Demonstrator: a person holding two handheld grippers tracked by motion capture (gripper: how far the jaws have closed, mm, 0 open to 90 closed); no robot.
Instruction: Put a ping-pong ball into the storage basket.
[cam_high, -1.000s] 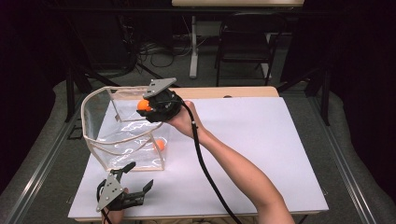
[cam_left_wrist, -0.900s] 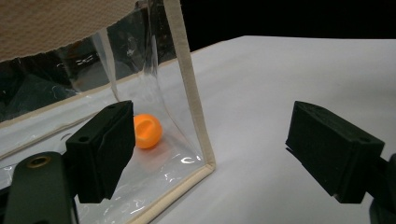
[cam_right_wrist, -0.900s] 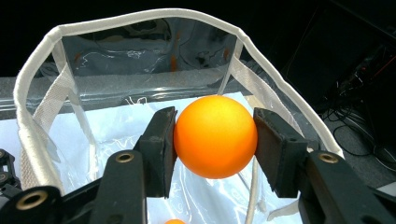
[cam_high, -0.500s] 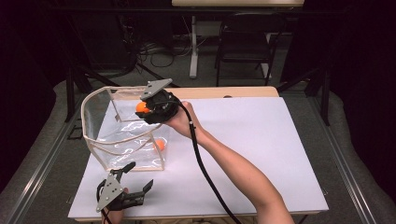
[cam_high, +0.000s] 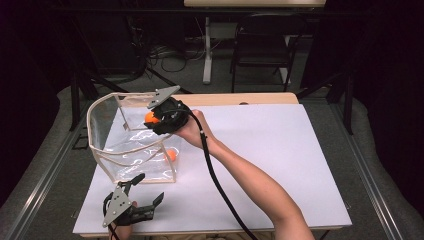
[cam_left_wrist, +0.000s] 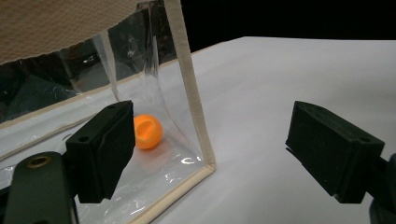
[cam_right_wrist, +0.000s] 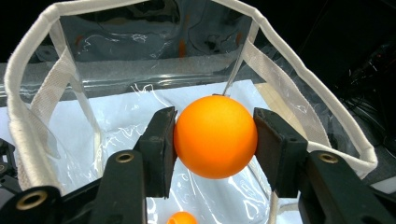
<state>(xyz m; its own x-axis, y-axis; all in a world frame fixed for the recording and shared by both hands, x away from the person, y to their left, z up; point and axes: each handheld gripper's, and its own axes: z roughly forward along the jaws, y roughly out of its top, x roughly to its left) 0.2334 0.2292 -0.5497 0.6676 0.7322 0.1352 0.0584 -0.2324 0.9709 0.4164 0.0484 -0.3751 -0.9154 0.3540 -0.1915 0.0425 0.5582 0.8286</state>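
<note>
A clear plastic bag (cam_high: 131, 150) with cream trim stands open at the left of the white board. An orange ball (cam_high: 171, 154) lies on its floor near the front right corner. My right gripper (cam_high: 151, 119) is over the bag's mouth, shut on a second orange ball (cam_right_wrist: 215, 135), with the bag's rim (cam_right_wrist: 28, 116) around and below it and the lying ball (cam_right_wrist: 182, 218) beneath. My left gripper (cam_high: 149, 187) rests open near the board's front edge, just in front of the bag. Its jaws (cam_left_wrist: 219, 149) frame the bag's corner seam (cam_left_wrist: 194, 93) and the lying ball (cam_left_wrist: 148, 131).
The white board (cam_high: 280, 150) stretches wide to the right of the bag. The right gripper's black cable (cam_high: 215, 175) trails along the forearm. A chair (cam_high: 260, 50) and a desk leg (cam_high: 206, 50) stand on the floor beyond the table.
My right gripper has edged slightly left and down over the bag's mouth, ball still in its jaws. The left gripper has stayed put.
</note>
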